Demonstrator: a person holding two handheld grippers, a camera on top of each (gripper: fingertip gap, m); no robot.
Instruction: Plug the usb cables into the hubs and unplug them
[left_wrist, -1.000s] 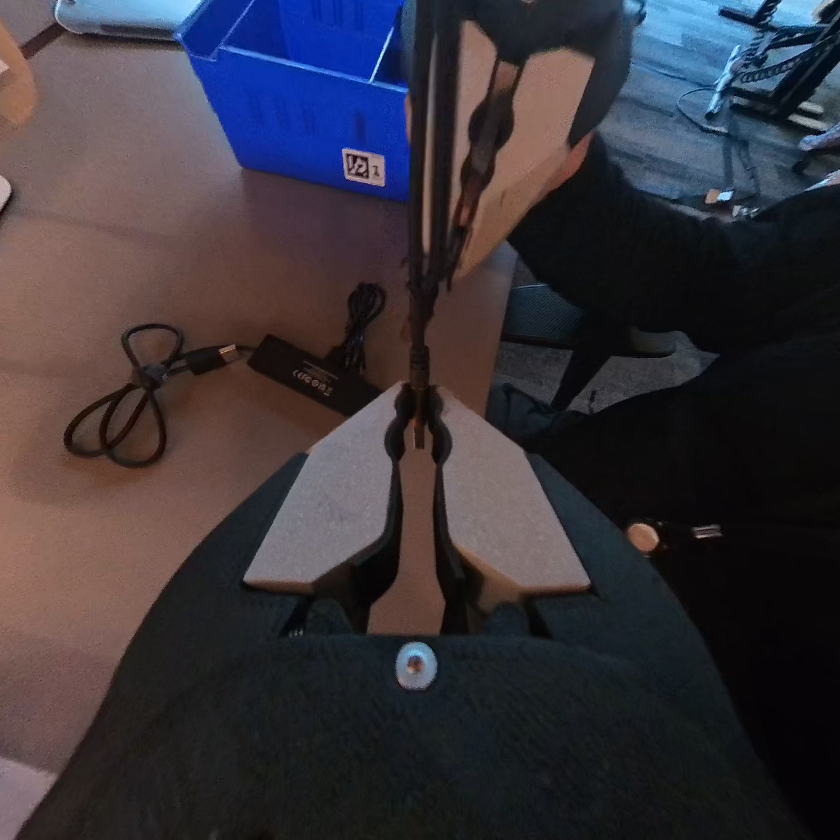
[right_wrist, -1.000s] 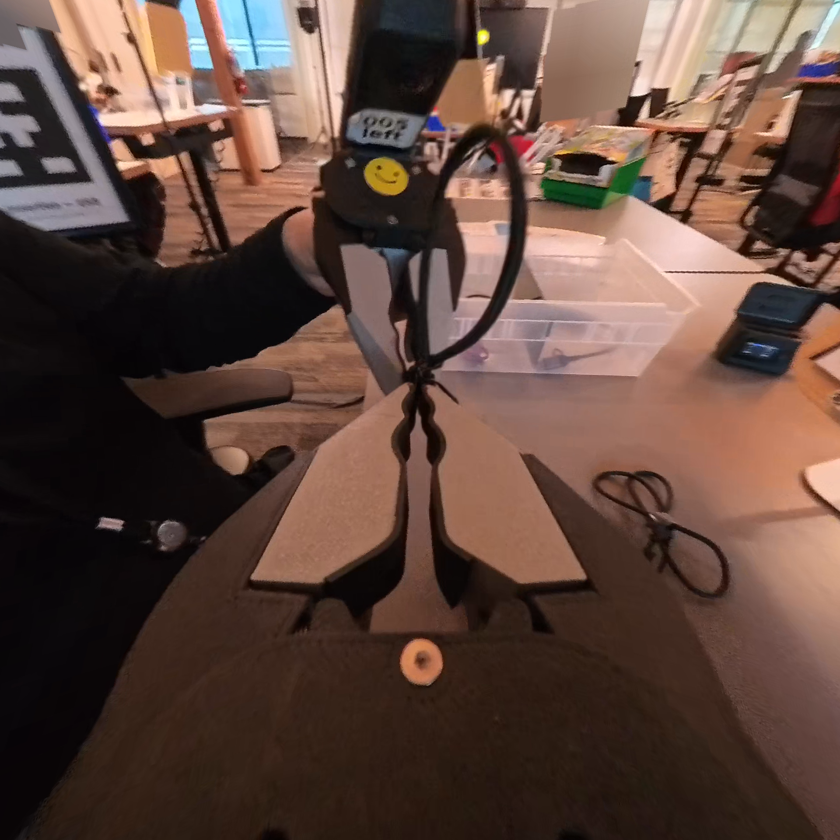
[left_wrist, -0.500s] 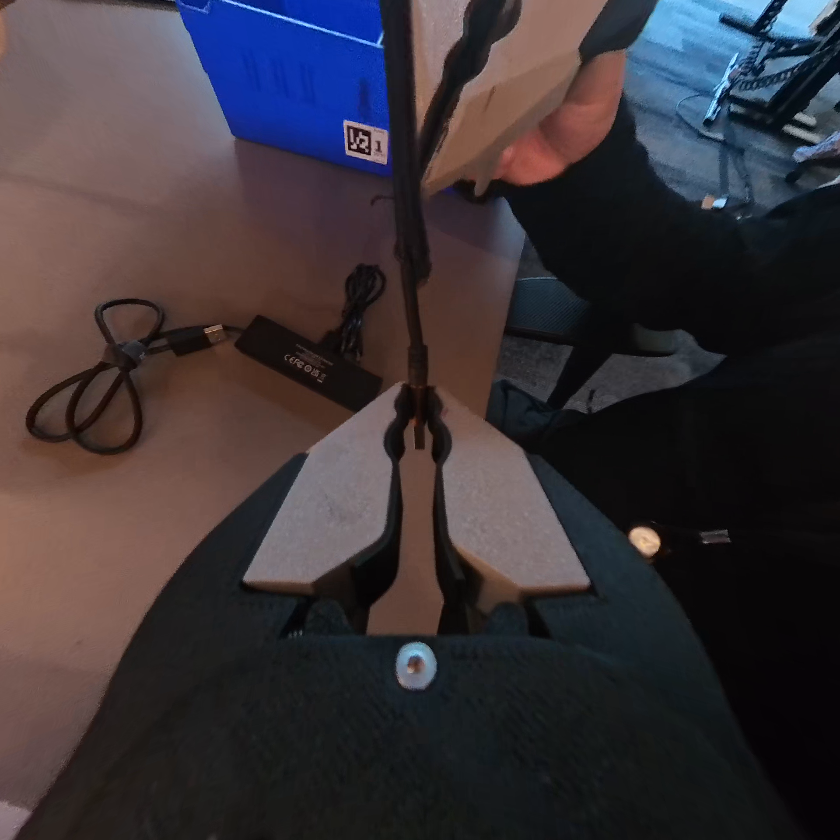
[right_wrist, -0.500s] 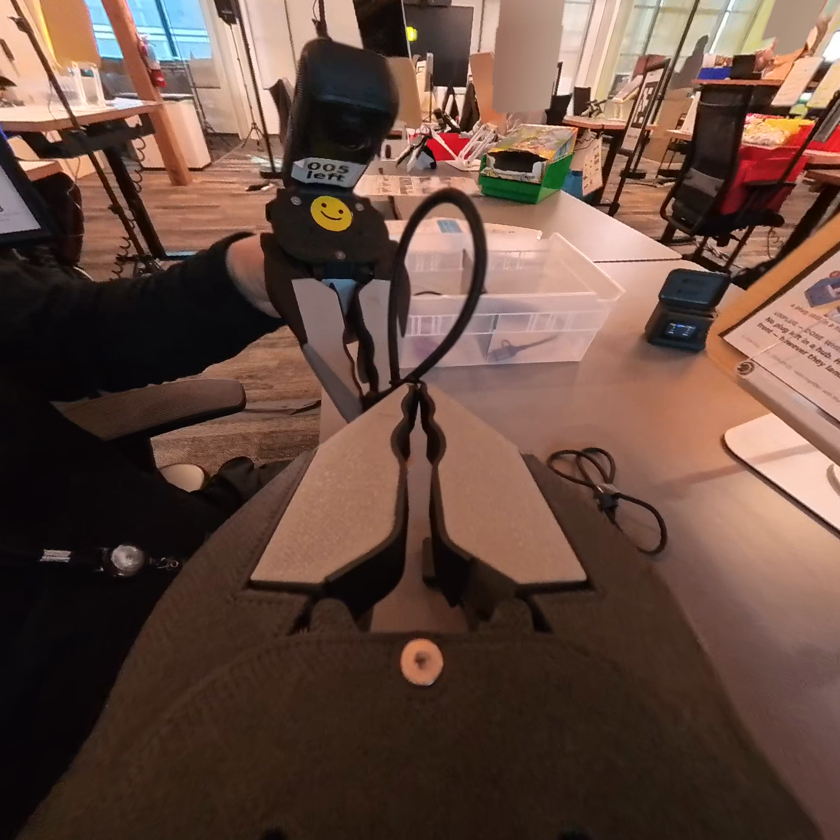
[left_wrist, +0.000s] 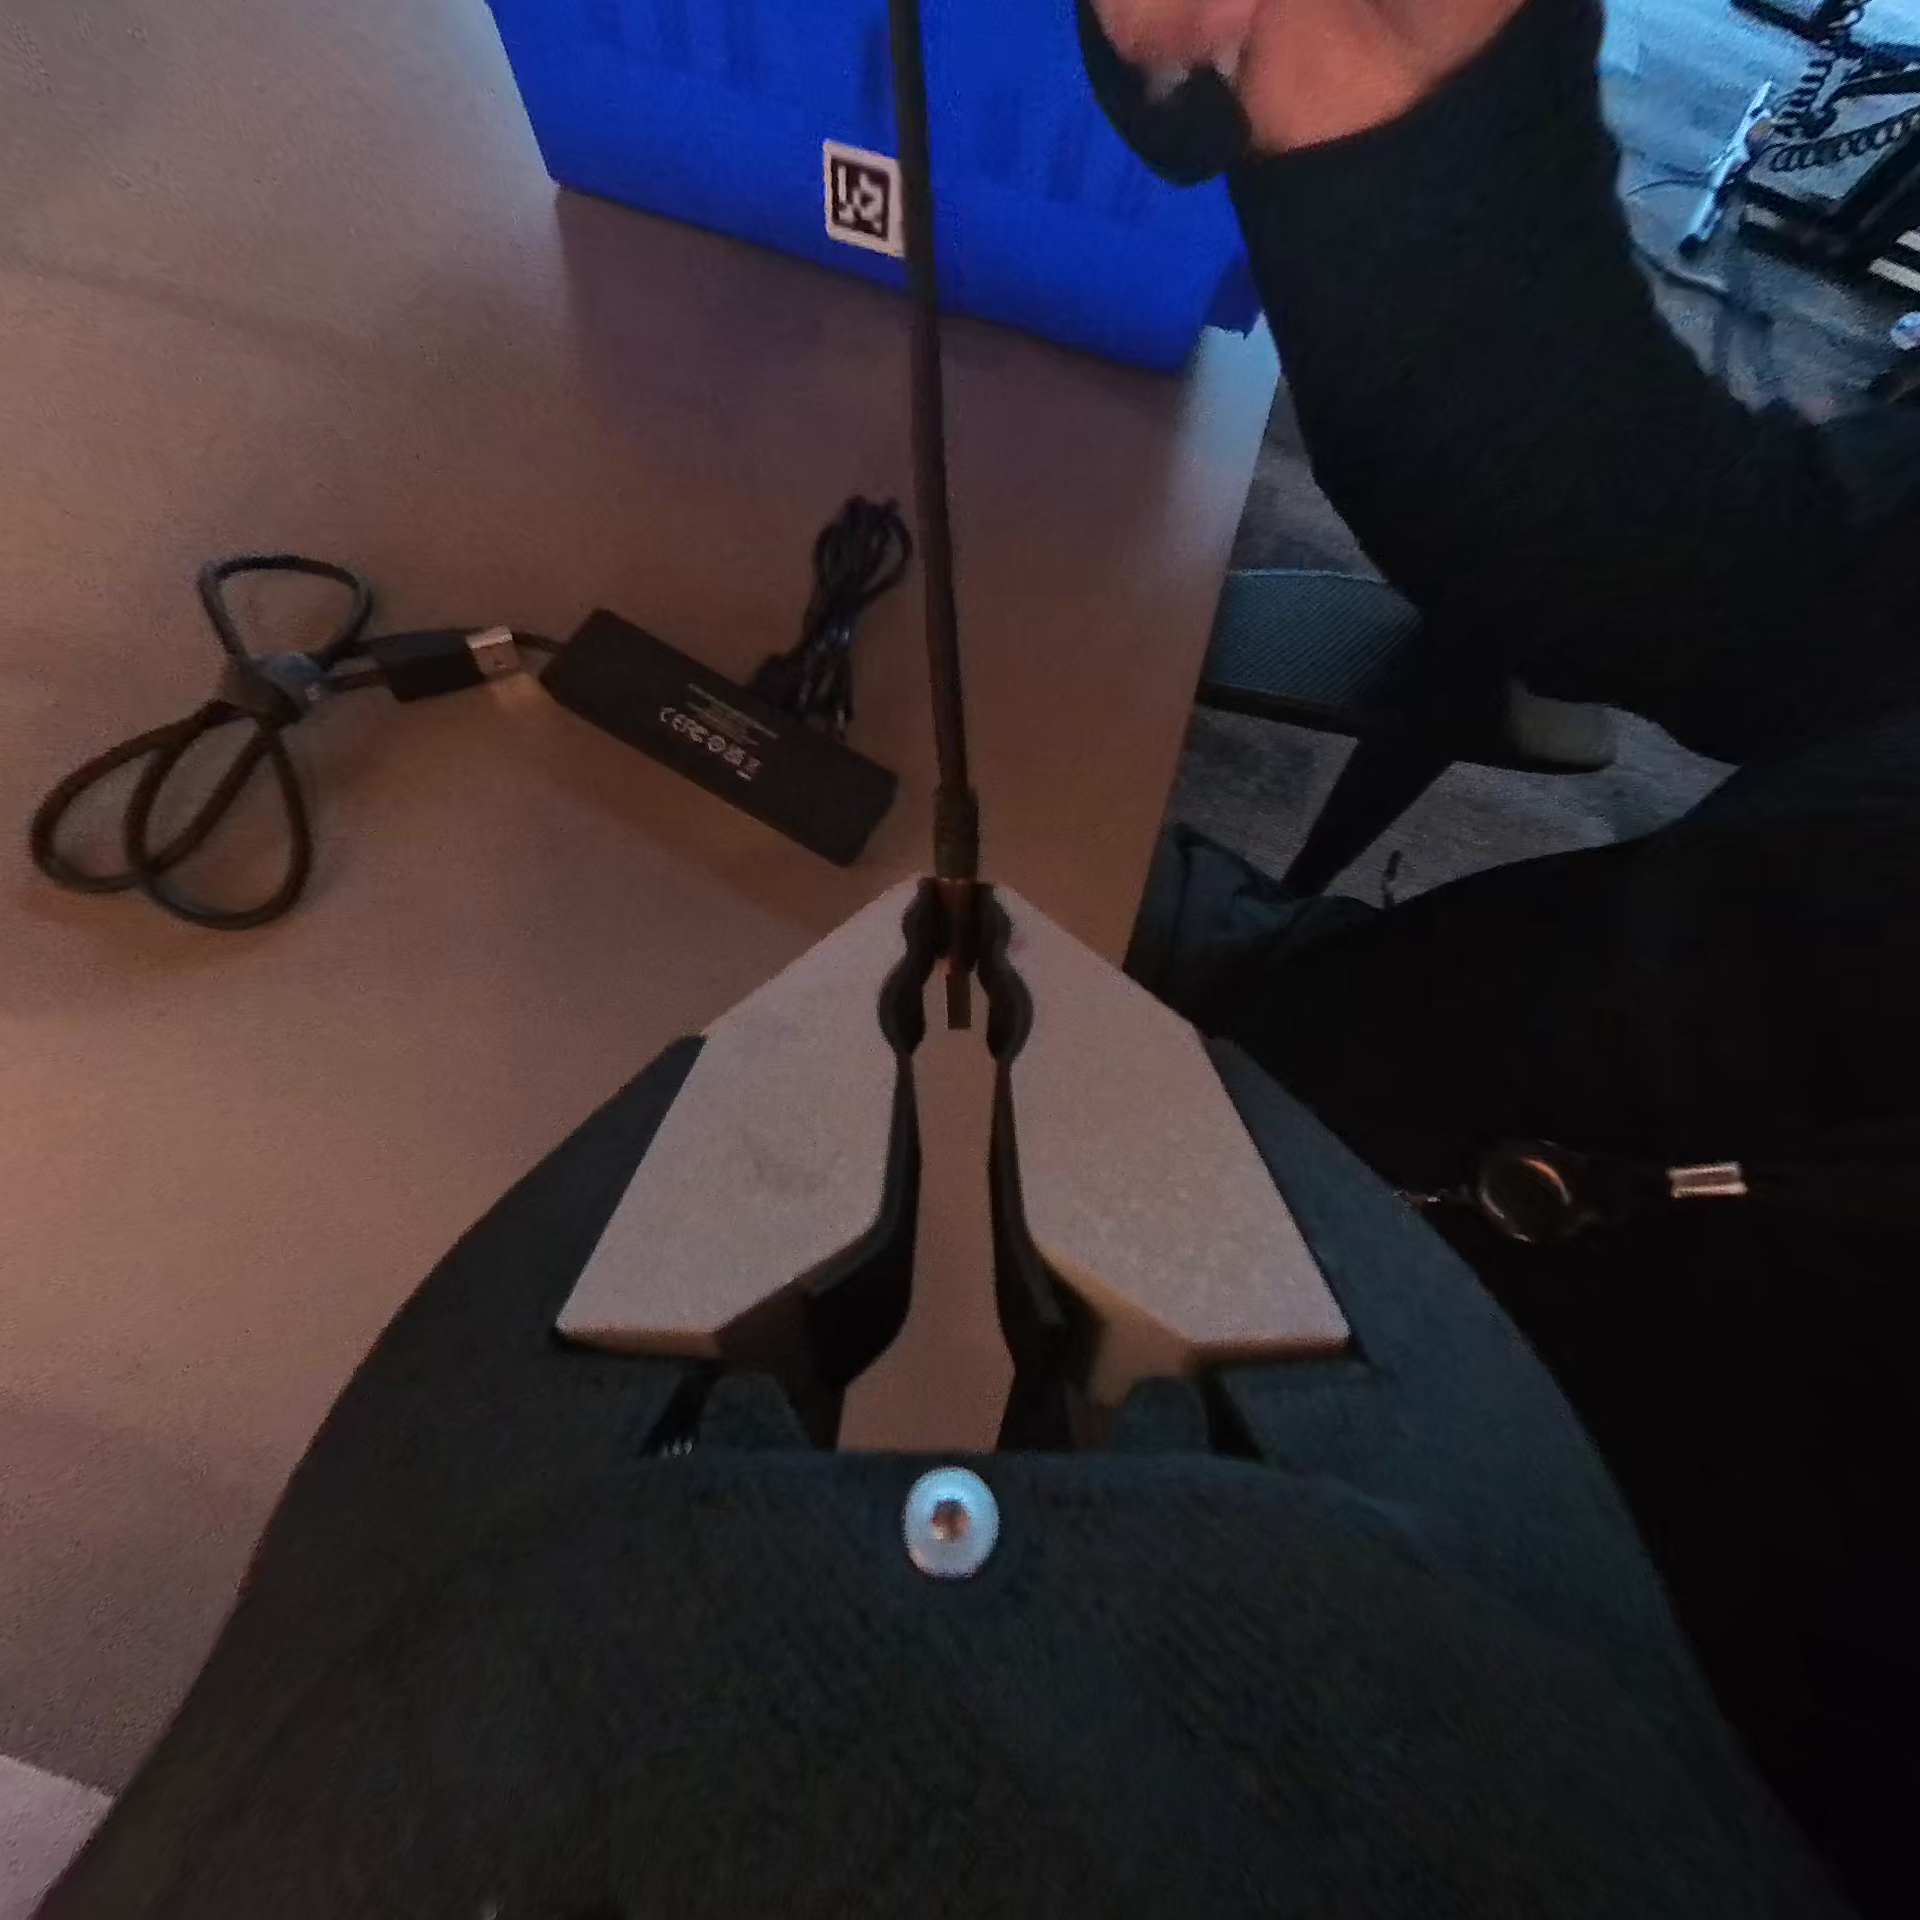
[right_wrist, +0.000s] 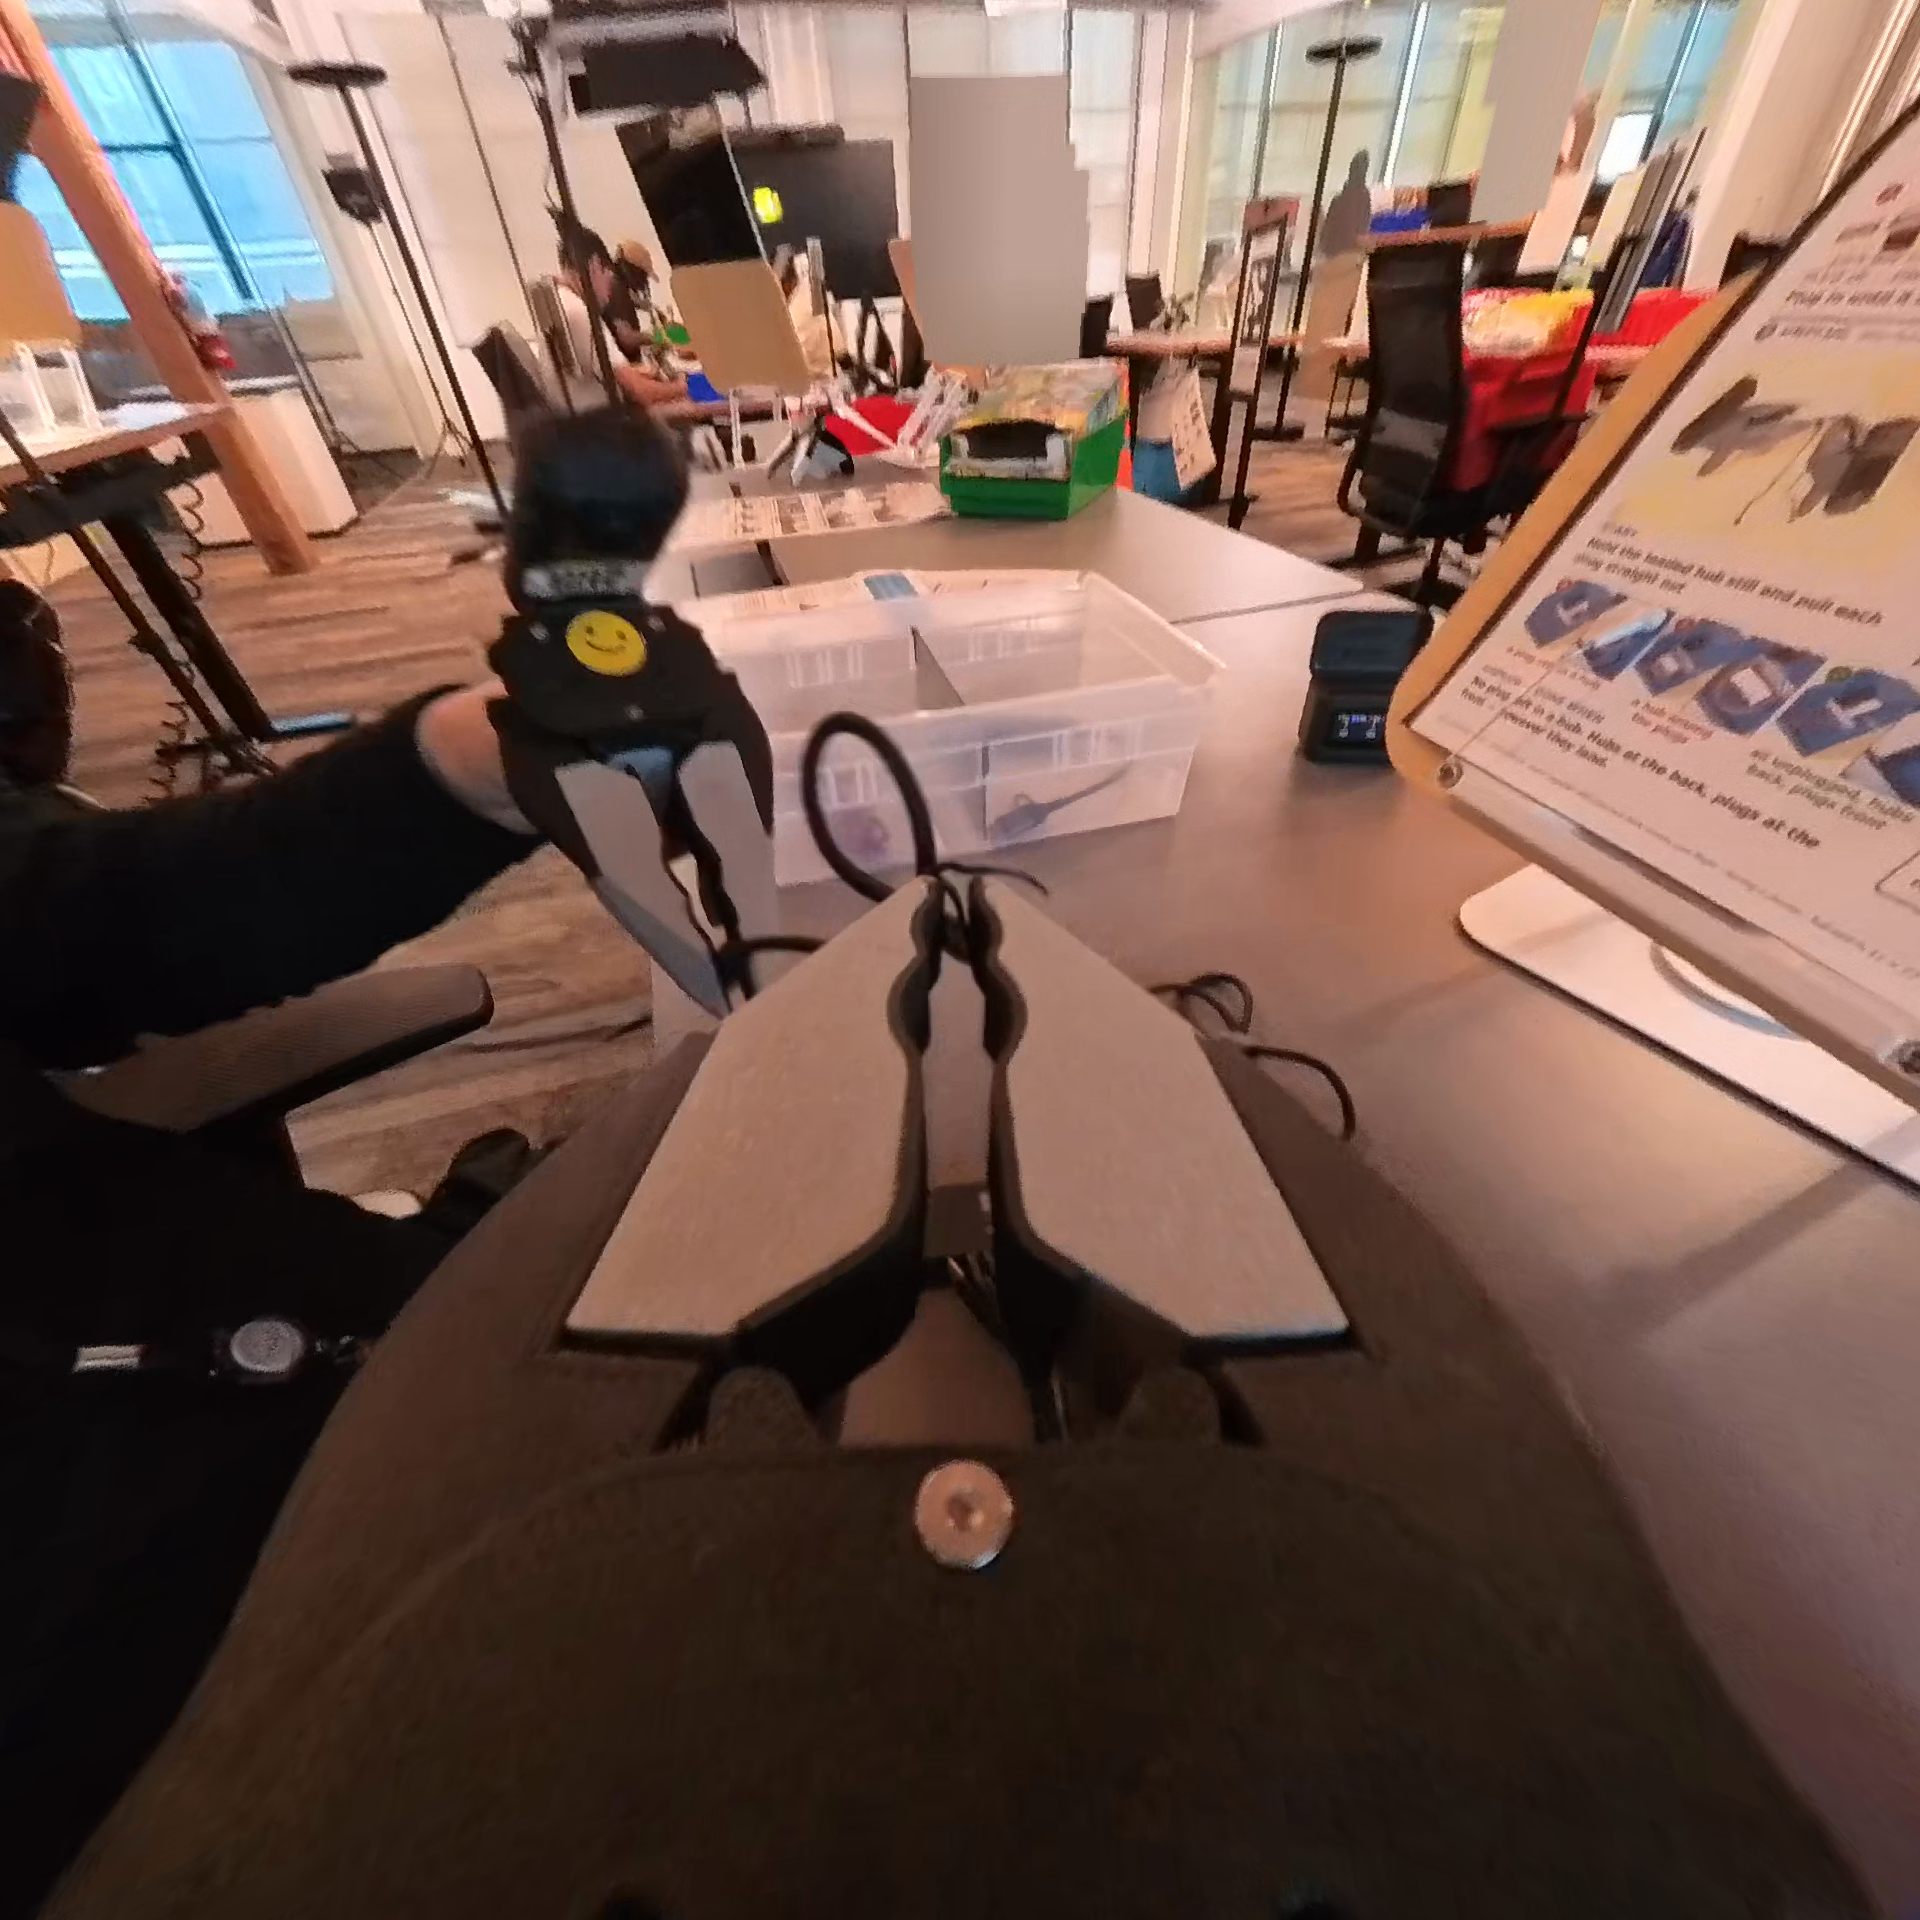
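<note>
My left gripper (left_wrist: 951, 904) is shut on the plug end of a black USB cable (left_wrist: 925, 416), which runs taut up out of the top of the left wrist view. My right gripper (right_wrist: 956, 914) is shut on the tied part of the same cable, and a loop (right_wrist: 831, 800) stands above its tips. The left gripper (right_wrist: 743, 987) shows left of it, a little lower. A black hub (left_wrist: 717, 738) lies on the table with its own bundled lead (left_wrist: 852, 582). A second coiled USB cable (left_wrist: 208, 748) lies left of the hub.
A blue bin (left_wrist: 727, 114) stands behind the hub. A clear plastic bin (right_wrist: 966, 707), a small black device (right_wrist: 1361, 686) and an instruction sheet on a stand (right_wrist: 1714, 644) are on the table. Another black cable (right_wrist: 1247, 1018) lies by my right gripper. The table edge (left_wrist: 1195, 727) runs on the right. There is about 15 cm between the tips of the two grippers. The black hub (left_wrist: 717, 738) is about 12 cm from my left fingertips.
The two grippers have drawn apart and the cable between them has gone straight. The right gripper has left the top of the left wrist view; only the hand shows.
</note>
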